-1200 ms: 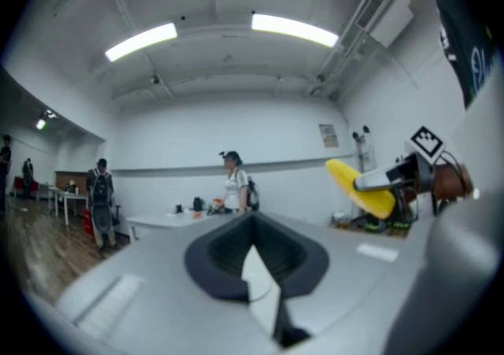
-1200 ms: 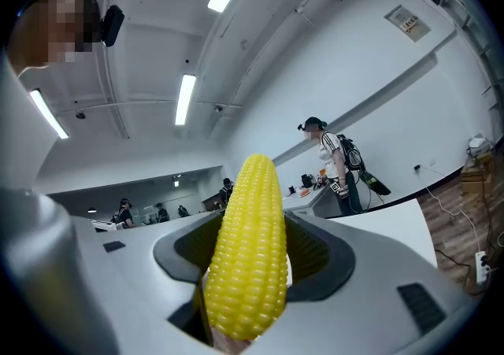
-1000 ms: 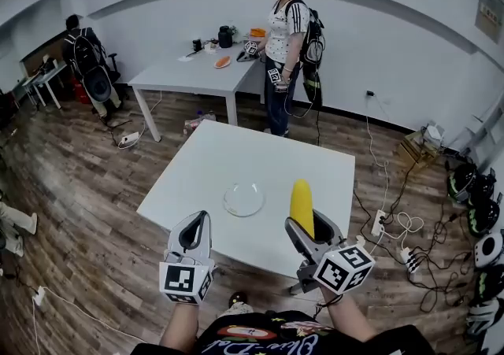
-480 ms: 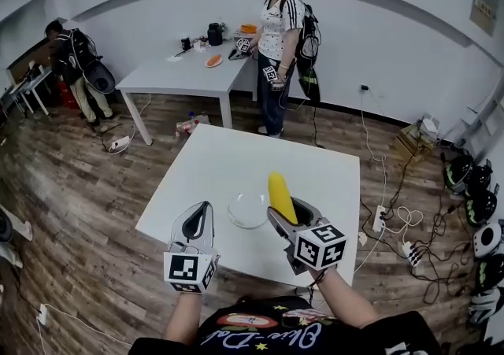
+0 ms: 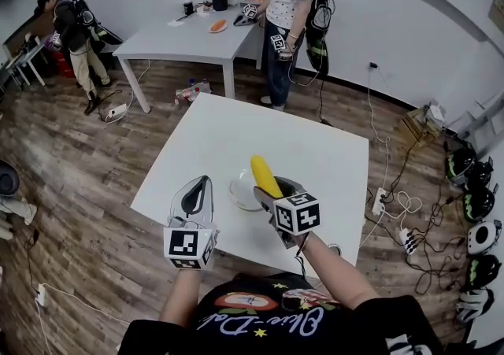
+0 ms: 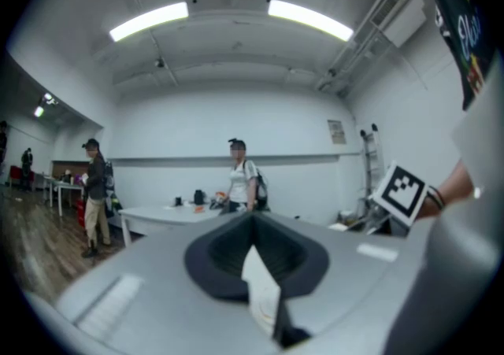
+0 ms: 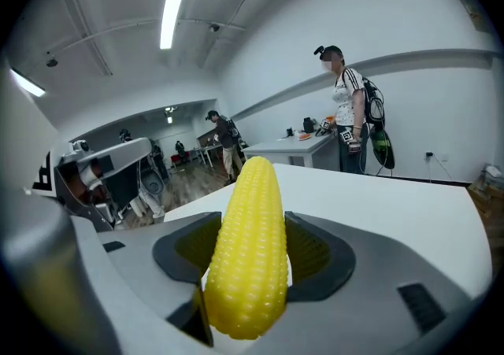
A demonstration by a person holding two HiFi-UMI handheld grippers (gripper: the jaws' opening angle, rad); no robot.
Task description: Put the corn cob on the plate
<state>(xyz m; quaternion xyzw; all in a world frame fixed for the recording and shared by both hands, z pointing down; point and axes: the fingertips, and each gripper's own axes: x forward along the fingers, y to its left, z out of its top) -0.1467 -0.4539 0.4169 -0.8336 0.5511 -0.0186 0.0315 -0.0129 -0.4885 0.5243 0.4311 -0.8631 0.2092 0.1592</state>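
A yellow corn cob (image 5: 264, 175) sticks up out of my right gripper (image 5: 273, 189), which is shut on its lower part. In the head view the cob hangs over the right edge of the clear glass plate (image 5: 242, 193), which lies near the front of the white table (image 5: 236, 133). The right gripper view shows the corn cob (image 7: 248, 255) clamped between both dark pads of that gripper (image 7: 250, 267). My left gripper (image 5: 200, 186) is shut with nothing in it, held at the table's front edge to the left of the plate. In its own view the left gripper (image 6: 252, 223) points out across the room.
A person (image 5: 293, 7) with grippers stands at a second white table (image 5: 185, 37) that carries small items at the back. Another person (image 5: 69, 24) stands far left. Cables, a power strip (image 5: 405, 239) and helmets (image 5: 476, 204) lie on the wooden floor to the right.
My right gripper has carried the corn cob leftwards, from the table's right front part to over the plate's right edge. The left gripper has hardly moved.
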